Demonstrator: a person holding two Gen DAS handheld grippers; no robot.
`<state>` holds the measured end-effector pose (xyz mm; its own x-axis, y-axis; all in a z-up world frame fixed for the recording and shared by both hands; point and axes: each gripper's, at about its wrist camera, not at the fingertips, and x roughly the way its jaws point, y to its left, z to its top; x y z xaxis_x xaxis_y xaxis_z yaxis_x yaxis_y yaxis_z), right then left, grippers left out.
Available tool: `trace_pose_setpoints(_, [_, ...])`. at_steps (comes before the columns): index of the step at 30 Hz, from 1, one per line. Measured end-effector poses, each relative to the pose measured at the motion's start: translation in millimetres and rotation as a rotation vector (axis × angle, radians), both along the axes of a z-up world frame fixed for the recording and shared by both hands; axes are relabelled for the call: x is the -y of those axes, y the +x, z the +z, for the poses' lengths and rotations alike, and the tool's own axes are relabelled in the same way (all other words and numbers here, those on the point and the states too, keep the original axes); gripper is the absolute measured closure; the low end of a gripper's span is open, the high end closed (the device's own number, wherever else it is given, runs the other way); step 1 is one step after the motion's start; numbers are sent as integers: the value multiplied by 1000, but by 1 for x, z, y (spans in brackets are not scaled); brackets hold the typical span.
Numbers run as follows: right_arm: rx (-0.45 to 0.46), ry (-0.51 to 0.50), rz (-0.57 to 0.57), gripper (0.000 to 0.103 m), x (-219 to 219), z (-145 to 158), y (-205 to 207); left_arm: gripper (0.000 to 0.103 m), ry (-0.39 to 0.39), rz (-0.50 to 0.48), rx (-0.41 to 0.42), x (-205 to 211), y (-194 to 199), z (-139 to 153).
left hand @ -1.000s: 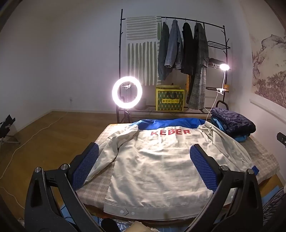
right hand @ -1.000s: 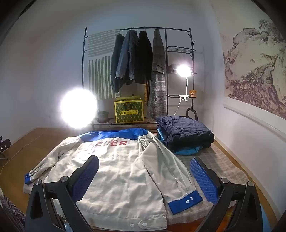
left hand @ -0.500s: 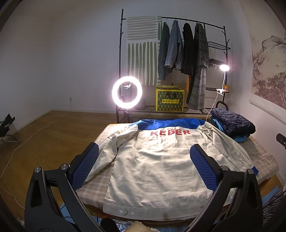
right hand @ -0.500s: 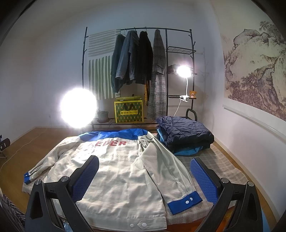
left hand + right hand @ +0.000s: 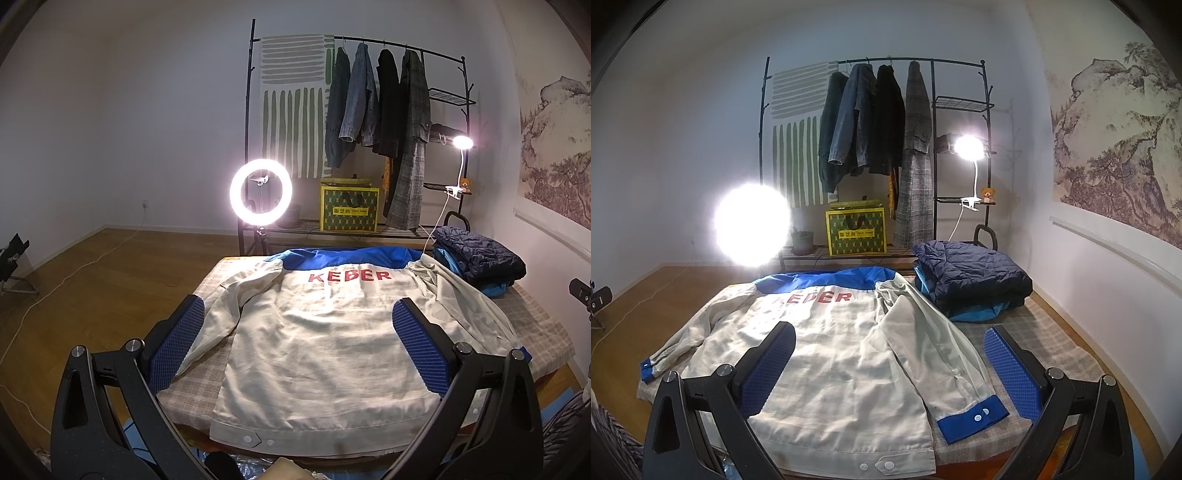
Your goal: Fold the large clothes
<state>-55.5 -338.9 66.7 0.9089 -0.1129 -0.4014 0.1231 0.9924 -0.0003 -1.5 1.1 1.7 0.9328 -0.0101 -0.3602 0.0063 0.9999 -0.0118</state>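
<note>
A large cream jacket [image 5: 325, 343] with a blue yoke and red "KEBER" lettering lies back-up and spread flat on a checked table [image 5: 221, 280]. It also shows in the right wrist view [image 5: 846, 354]. Its right sleeve with a blue cuff [image 5: 971, 419] lies along the body. Its left sleeve ends in a blue cuff [image 5: 646, 371] at the left edge. My left gripper [image 5: 295, 347] is open and empty above the near hem. My right gripper [image 5: 886, 369] is open and empty above the near right part.
A folded navy quilted jacket [image 5: 971, 273] on blue clothes sits at the table's far right. Behind stand a lit ring light [image 5: 261, 196], a clothes rack with hanging coats [image 5: 376, 99], a yellow box [image 5: 349, 208] and a clip lamp [image 5: 463, 142]. Wood floor lies to the left.
Both grippers have drifted very slightly; the view has barely shifted. The jacket has not moved.
</note>
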Motion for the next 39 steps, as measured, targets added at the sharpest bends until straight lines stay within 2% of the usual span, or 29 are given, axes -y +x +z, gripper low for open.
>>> trace_pose_setpoints(39, [-14, 2, -3, 0, -6, -5, 10, 0, -4, 3, -3, -4, -5, 7])
